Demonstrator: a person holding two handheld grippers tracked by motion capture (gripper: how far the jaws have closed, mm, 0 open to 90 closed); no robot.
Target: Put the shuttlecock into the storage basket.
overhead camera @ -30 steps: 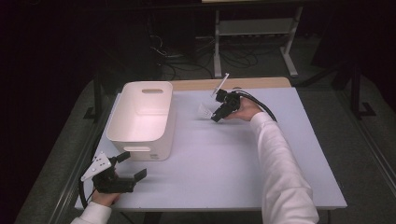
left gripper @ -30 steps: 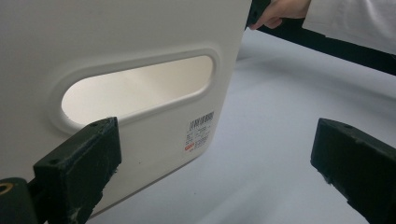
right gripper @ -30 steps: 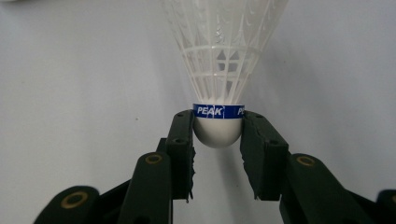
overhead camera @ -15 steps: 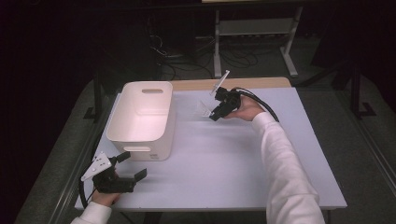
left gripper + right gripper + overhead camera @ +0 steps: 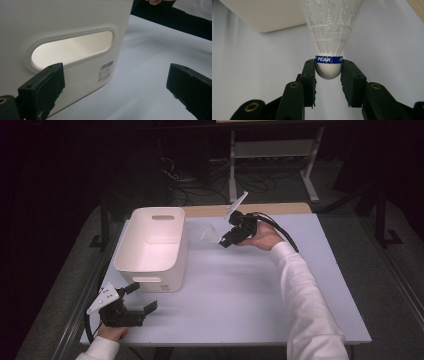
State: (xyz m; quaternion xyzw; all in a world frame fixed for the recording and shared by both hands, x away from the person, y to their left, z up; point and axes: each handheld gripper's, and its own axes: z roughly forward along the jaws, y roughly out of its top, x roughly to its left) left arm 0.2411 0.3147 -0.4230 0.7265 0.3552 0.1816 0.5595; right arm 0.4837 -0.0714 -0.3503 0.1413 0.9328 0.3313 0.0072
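a white bin (image 5: 152, 245) stands on the left part of a pale table (image 5: 240, 295), with a slot handle (image 5: 72, 51) and a small label (image 5: 106, 71) on its near end. a wooden strip (image 5: 250, 210) edges the table's far side. a metal rack (image 5: 272, 155) stands beyond.

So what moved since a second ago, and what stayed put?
The right gripper, shut on the white plastic shuttlecock with the blue band, has lifted it a little higher above the pale blue table, with no clear move toward the white plastic bin. The grip did not change. The left gripper stayed open near the bin's front corner, and the bin did not move.
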